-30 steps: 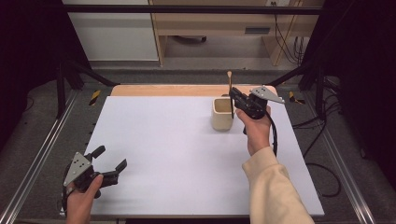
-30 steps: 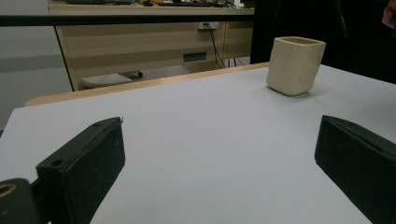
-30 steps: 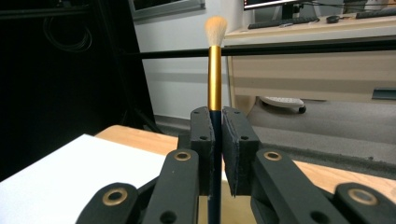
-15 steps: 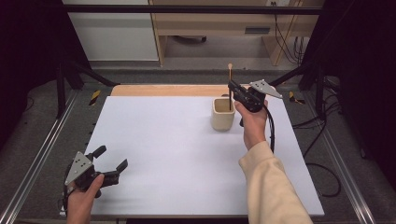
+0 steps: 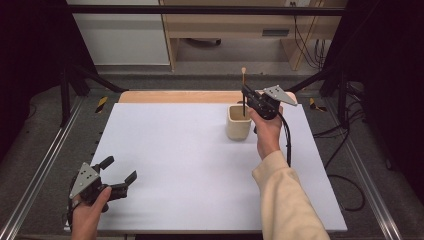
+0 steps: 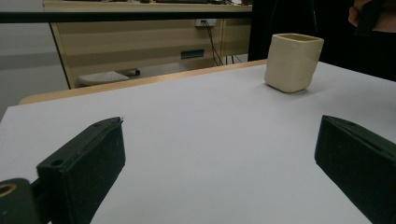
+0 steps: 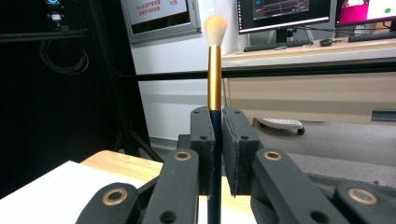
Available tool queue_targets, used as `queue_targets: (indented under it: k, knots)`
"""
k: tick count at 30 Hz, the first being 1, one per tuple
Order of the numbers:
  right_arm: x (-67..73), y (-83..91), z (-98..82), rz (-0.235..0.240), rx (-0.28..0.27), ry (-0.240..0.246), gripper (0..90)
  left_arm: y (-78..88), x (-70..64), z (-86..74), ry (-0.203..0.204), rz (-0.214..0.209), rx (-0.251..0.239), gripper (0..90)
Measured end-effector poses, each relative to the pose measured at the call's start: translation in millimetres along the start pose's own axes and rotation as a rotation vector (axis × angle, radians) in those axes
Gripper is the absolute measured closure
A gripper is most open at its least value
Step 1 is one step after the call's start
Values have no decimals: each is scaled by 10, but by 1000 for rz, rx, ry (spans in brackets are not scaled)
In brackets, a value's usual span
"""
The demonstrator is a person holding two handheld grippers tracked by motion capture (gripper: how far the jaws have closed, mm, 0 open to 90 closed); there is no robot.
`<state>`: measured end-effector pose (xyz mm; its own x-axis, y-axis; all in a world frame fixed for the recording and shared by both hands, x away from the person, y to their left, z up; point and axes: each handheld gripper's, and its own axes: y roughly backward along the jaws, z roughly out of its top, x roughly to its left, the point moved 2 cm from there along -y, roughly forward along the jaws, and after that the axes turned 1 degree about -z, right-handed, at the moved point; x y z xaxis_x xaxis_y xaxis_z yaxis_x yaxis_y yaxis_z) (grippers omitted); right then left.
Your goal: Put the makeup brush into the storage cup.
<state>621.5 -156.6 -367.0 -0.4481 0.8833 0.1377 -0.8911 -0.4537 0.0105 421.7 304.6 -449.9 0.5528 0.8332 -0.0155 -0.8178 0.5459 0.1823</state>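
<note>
A cream square cup [image 5: 238, 122] [image 6: 293, 62] stands on the white table top [image 5: 190, 165], right of centre toward the back. My right gripper [image 5: 245, 97] [image 7: 217, 135] is shut on a brush [image 5: 243, 90] [image 7: 215, 84] with a dark handle, gold ferrule and pale bristles. The brush stands upright, bristles up, with its lower end hanging over the cup's mouth. My left gripper [image 5: 121, 170] [image 6: 219, 172] is open near the front left corner, low over the table, with nothing between its jaws; it faces the cup from far off.
A wooden strip [image 5: 180, 96] runs along the table's back edge. Metal rails [image 5: 40, 170] flank both sides. Behind stand a wooden desk [image 5: 240, 25] and cables [image 5: 305, 40]. Monitors [image 7: 280, 11] sit on a desk in the right gripper view.
The right gripper has risen with the brush, lifting it higher over the cup. The left gripper has stayed where it was.
</note>
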Motion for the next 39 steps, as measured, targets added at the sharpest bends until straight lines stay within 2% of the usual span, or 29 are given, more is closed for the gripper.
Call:
queue_targets:
  k: [11, 39]
  knots:
    - [-30, -43, -52, -2, -27, 15, 832, 0, -7, 6, -5, -4, -1, 12]
    - [-41, -58, -131, 9, -15, 40, 832, 0, -16, 10, -17, -5, 4, 11]
